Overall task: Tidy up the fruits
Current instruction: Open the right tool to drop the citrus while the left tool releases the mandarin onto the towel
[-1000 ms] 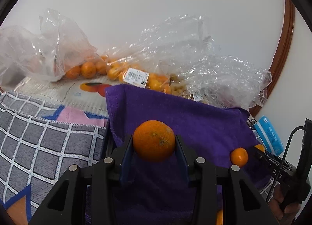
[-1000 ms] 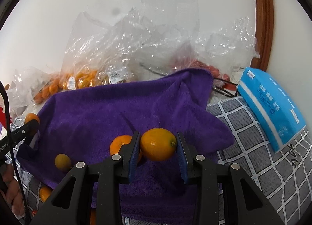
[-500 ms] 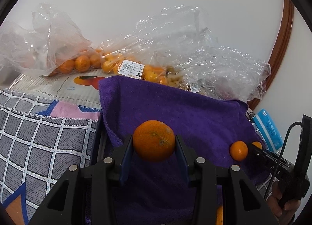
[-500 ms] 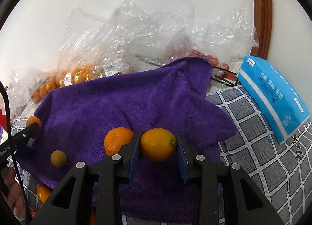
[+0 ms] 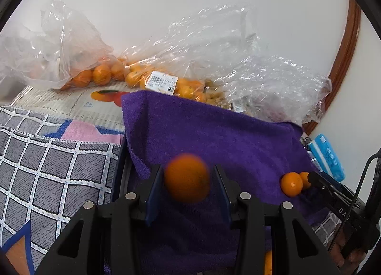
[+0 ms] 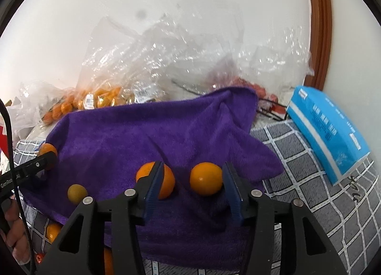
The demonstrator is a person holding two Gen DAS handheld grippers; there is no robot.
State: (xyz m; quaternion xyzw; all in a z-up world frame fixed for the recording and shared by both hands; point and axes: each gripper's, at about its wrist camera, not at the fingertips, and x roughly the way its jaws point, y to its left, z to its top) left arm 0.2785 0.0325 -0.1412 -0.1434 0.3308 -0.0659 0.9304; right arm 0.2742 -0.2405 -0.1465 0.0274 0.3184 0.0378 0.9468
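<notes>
right gripper (image 6: pixel 190 188): fingers spreading apart right now. The yellow-orange citrus (image 6: pixel 206 178) sits low centre of the right wrist view on the purple towel (image 6: pixel 147 136), leaning on the right-hand pad, clear gap on the other side.
left gripper (image 5: pixel 187 190): fingers set either side of a bigger orange (image 5: pixel 187 184), bottom centre of the left wrist view. It's blurred and there's a sliver of gap, so can't tell if it's really pinched.
what could go wrong: my guess, the released one rolls. The towel is rumpled and it's round, so it could wander into the neighbour orange (image 6: pixel 156 183) just left of it, or off the near edge.
other risk: the blurry orange may be slipping out.
orientation: both are basically balls, no real long axis. Can't make out a stem end on either.
</notes>
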